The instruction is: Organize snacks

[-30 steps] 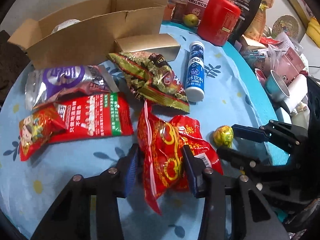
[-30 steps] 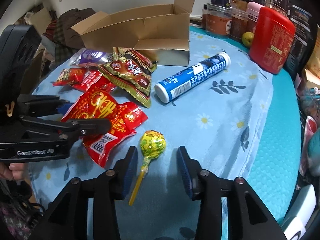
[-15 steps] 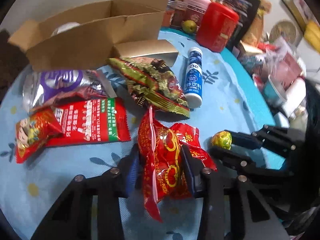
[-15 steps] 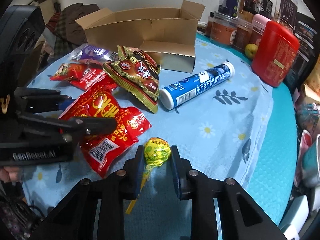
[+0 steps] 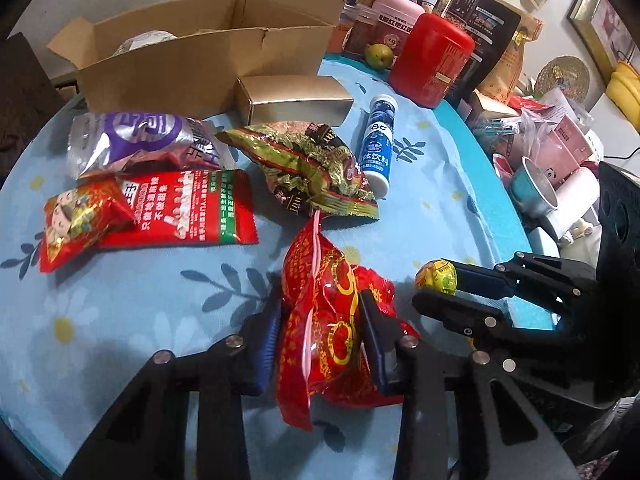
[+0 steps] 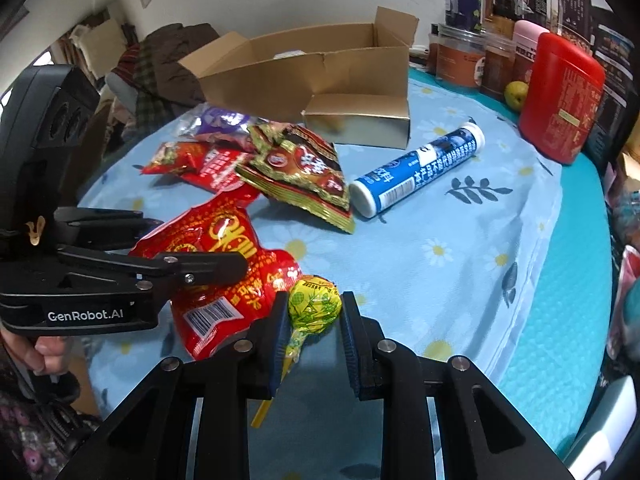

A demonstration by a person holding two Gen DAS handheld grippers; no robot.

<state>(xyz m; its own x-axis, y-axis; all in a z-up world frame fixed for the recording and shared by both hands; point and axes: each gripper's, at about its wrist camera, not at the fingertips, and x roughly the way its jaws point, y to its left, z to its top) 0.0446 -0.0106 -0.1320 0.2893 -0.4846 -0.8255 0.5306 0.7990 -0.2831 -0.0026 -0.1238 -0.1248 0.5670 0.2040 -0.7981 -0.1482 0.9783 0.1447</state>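
The cardboard box (image 5: 208, 68) stands open at the table's (image 6: 460, 264) far side, with something pale and unclear inside. The left gripper (image 5: 320, 328) pinches a red snack bag (image 5: 332, 320); the right gripper (image 6: 314, 320) clamps a lollipop (image 6: 314, 306).

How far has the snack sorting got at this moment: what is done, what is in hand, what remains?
Done: little that shows; something pale sits in the cardboard box. In hand: the left gripper is shut on the red snack bag, the right gripper on the lollipop. Left: the purple packet, two red packets, the gold-green packet and the blue tube lie on the cloth.
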